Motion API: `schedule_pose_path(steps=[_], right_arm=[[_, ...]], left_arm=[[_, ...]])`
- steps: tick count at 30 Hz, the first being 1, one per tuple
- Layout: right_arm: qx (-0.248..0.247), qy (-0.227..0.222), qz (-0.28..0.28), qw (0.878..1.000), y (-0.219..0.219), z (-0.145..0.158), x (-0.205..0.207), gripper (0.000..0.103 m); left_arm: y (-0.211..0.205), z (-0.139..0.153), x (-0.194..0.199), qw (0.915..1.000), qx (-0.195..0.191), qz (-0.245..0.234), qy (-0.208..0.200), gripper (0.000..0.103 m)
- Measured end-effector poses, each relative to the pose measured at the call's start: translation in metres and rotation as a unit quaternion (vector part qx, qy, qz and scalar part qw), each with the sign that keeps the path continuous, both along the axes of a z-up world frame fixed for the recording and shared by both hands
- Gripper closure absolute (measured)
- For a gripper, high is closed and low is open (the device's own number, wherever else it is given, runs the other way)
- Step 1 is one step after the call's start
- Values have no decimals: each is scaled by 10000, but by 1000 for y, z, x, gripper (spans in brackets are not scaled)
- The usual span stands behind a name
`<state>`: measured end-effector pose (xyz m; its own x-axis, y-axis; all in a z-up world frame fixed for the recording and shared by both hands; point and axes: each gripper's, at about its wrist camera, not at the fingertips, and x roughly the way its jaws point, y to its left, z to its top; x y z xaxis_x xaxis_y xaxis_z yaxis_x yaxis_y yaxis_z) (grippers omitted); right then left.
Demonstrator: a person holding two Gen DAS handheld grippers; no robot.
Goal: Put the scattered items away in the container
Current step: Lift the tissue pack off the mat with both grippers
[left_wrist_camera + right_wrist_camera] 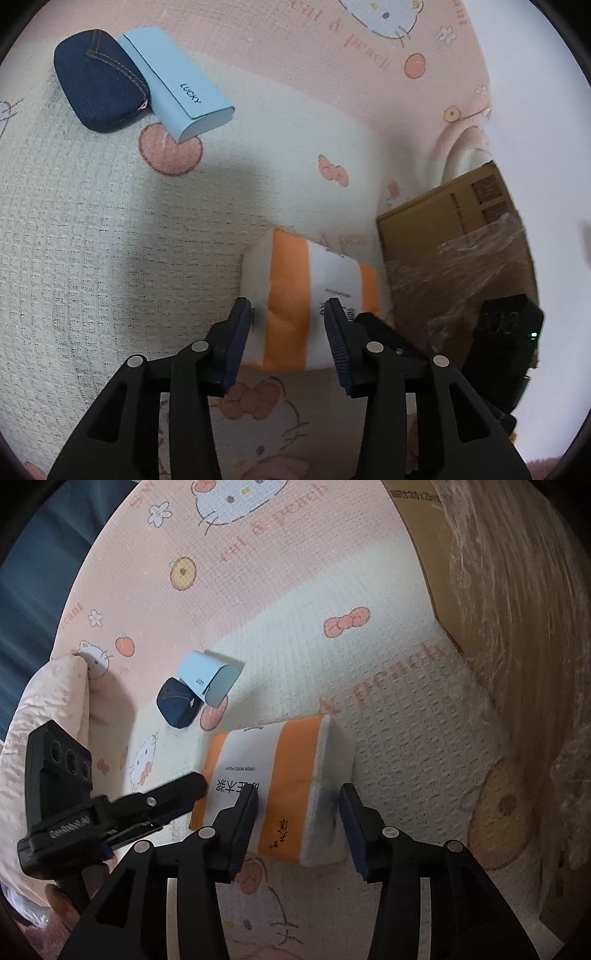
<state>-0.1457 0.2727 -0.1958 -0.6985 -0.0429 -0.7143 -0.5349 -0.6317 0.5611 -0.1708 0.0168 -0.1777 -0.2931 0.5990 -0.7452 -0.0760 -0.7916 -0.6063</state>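
Observation:
An orange-and-white tissue pack [291, 295] lies on the patterned blanket, close to a cardboard box [443, 229]. My left gripper [288, 317] is open, its fingers astride one end of the pack without pinching it. My right gripper [299, 801] is open too and straddles the white end of the same pack [280, 760]. A dark denim pouch [99, 81] and a light blue case [181, 92] marked LUCKY lie side by side farther off on the blanket. The right wrist view shows the pouch [177, 701] and the case [207, 675] beyond the pack.
The cardboard box [498, 590], partly wrapped in clear film, fills the right side. The pink and white cartoon blanket [92, 240] covers the surface. A quilted pink cushion [48, 701] sits at the left edge. The left gripper's body [59, 775] reaches in from the left.

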Motion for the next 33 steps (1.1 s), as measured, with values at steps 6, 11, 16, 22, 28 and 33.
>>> schedule_pose_path(steps=[6,11,16,22,28,33], right_arm=[[-18,71,-100,9999,1,-4,0,59],[195,47,33,9998,-3,0,-4,61],[466,230,71,9986,-8,26,-3,62],[660,521,114,9964,-5,69,-6,62],[1108,751,273,9906,1,127,-12,62],[1269,887,237,9877,12,166,-13,62]], left_arm=[[1,-11,-3,9998,92,156,-129,59],[3,-7,-2,10000,-11,59,-75,63],[-1,19,3,9997,40,146,200,63],[-5,66,4,9969,69,314,716,63],[-3,119,1,9927,112,333,1154,63],[14,165,-7,9849,-165,166,1716,63]])
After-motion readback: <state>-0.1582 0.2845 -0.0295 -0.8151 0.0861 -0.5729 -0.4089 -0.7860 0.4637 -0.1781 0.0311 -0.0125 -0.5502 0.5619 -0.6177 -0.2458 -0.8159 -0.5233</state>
